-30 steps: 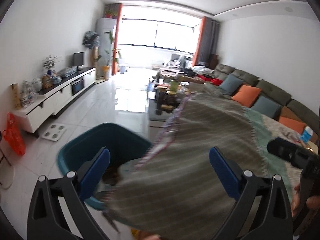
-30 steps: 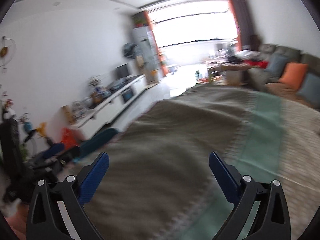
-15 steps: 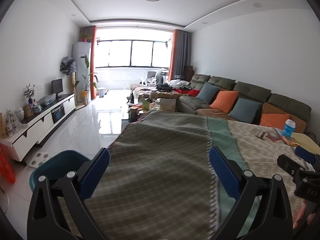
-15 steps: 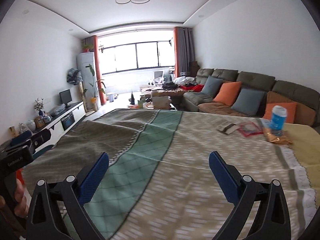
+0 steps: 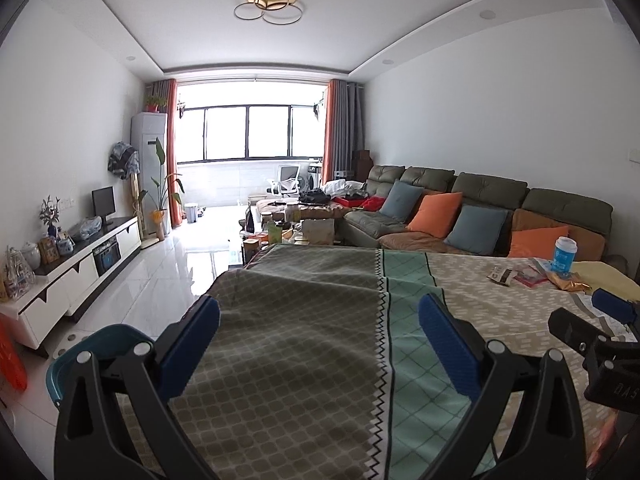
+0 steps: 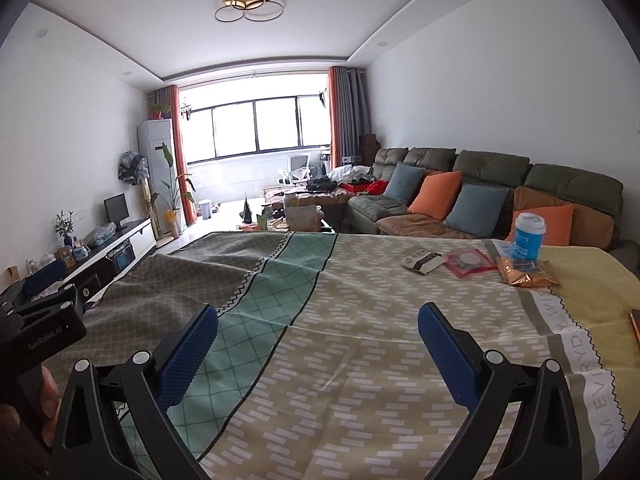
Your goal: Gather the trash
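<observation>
Both claws are seen held low over the cloth-covered bench point(image 6: 360, 320), side by side and level. The left claw point(image 5: 319, 344) is spread wide with nothing between its blue pads; the right claw point(image 6: 318, 354) is likewise spread apart and empty. Neither touches the cloth as far as can be told.

Trash located: a cluster at the far right end of the bench, well apart from both claws. In the right wrist view are noted a dark-and-white wrapper point(image 6: 423, 260), a red packet point(image 6: 470, 263) just beside it, a crumpled gold bag point(image 6: 526, 275) nearer the edge, and a blue cup with a white lid point(image 6: 529, 237) standing upright behind the gold bag. The same cluster is seen smaller in the left wrist view, around the cup point(image 5: 565, 254). A flat orange-edged item is clipped by the frame at the right border; what it is cannot be told.

Bin: a teal bin point(image 5: 92, 350) stands on the floor at the left end of the bench, just beside the hanging cloth. Its contents are hidden from here.

Progress, judged: nothing is held, and four or more items remain on the bench, so the collection is taken to be at an early or middle stage. Whether anything has already been binned cannot be told.

Remaining, judged: each item to be reached at the far right, gripped, carried the whole length of the bench, and dropped in the bin. The right claw is the nearer one to the cluster. The flat wrappers are expected to be awkward to pinch off the cloth.
</observation>
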Available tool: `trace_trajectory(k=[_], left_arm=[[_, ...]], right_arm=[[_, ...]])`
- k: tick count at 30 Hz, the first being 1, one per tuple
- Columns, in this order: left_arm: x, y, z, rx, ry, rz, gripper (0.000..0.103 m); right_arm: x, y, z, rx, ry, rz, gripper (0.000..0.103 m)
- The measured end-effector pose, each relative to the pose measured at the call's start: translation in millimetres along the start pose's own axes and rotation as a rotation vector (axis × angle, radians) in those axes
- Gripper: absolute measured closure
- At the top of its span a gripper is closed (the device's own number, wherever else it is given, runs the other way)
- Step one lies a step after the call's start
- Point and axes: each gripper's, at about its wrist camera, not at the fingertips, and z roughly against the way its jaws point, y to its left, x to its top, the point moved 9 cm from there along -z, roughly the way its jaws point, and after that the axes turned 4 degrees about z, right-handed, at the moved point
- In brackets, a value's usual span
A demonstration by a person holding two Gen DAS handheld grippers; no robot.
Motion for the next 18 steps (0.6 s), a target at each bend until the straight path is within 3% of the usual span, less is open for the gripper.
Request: trace_trajectory(k=[18], left_arm=[[4, -9, 3, 0.007, -0.033, -0.012, 0.003]], right_arm=[[6, -12, 8, -0.028, -0.027, -0.003, 0.003]])
